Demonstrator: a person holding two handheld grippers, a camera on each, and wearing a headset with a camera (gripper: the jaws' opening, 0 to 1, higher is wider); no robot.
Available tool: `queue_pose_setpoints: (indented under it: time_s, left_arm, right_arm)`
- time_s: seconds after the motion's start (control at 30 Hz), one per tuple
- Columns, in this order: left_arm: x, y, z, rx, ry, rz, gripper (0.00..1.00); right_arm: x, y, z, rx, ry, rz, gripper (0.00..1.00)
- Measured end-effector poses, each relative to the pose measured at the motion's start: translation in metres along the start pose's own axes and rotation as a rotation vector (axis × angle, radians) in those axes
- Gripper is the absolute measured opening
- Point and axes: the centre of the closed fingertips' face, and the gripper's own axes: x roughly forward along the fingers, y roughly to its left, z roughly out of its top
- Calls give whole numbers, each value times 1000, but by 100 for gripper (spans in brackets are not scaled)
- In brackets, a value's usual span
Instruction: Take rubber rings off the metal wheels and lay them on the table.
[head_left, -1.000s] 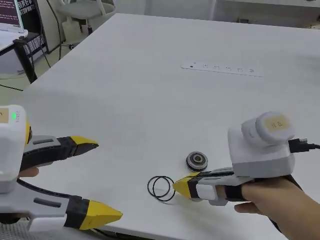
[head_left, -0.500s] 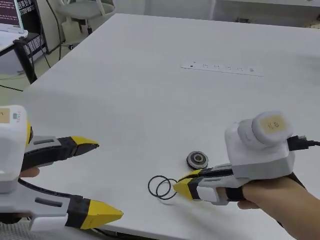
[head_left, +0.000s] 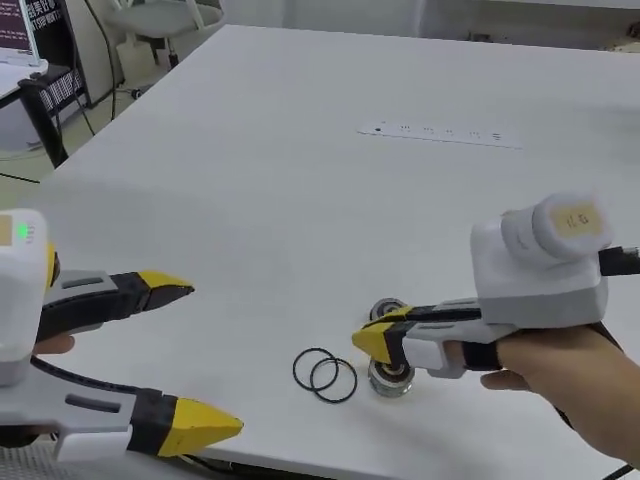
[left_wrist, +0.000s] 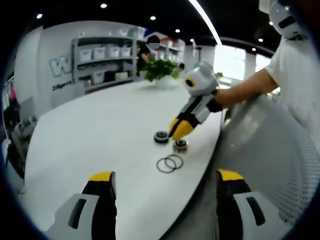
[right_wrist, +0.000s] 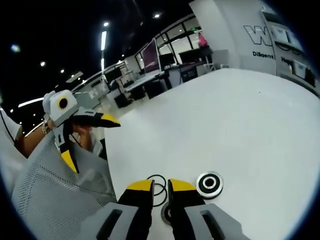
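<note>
Two black rubber rings (head_left: 325, 373) lie overlapping on the white table (head_left: 300, 180), and they also show as rings (left_wrist: 170, 163) and rings (right_wrist: 157, 187). One metal wheel (head_left: 386, 309) lies flat just behind my right gripper (head_left: 372, 341). A second wheel (head_left: 390, 379) sits under that gripper's fingers, right of the rings. In the right gripper view the jaws stand almost together, with this wheel (right_wrist: 167, 213) seen through the slit and the other wheel (right_wrist: 210, 184) to the right. My left gripper (head_left: 190, 356) is wide open near the front left edge, holding nothing.
A white power strip (head_left: 440, 134) lies far across the table. The table's front edge runs close below the rings and wheels. A grey mesh chair back (left_wrist: 260, 145) stands by that edge. Desks and an office chair (head_left: 160, 20) stand beyond the far left.
My right gripper has risen and drawn a little right. A second wheel now shows on the table beneath it, beside the rings. The left gripper stays open in place.
</note>
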Motion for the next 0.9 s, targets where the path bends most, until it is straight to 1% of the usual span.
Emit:
queue_pose_setpoints:
  time_s: [0.1, 0.2, 0.27, 0.37, 0.47, 0.53, 0.57, 0.6, 0.73, 0.8, 0.9]
  left_arm:
    - [0, 1, 2, -1, -9, 3, 84]
    - [0, 0, 4, 2, -19, -1, 84]
    - [0, -2, 5, 4, -23, -13, 85]
    - [-1, -2, 8, 1, -41, -10, 85]
    - [-2, -1, 10, 1, -49, -9, 85]
    - [-2, -2, 11, 10, -47, -14, 86]
    - [-1, -3, 12, 17, -47, -20, 86]
    - [-1, -4, 14, 27, -47, -26, 87]
    - [2, -5, 25, 44, -59, -41, 87]
    - [3, -6, 35, 57, -74, -50, 87]
    - [5, -6, 54, 90, -103, -60, 88]
  right_arm:
    - [-5, -2, 17, 6, -54, -6, 10]
    - [-11, -9, 34, -16, -94, -34, 12]
    - [-17, -12, 43, -32, -110, -48, 13]
    - [-25, -20, 55, -43, -148, -80, 14]
    - [-33, -29, 65, -21, -195, -104, 14]
    - [-38, -35, 76, 31, -245, -109, 14]
    - [-40, -38, 79, 32, -257, -114, 14]
    - [-43, -43, 83, 37, -277, -131, 14]
    - [-47, -56, 88, 50, -302, -161, 14]
    - [-49, -63, 86, 50, -306, -175, 15]
    - [-52, -72, 77, 49, -296, -194, 15]
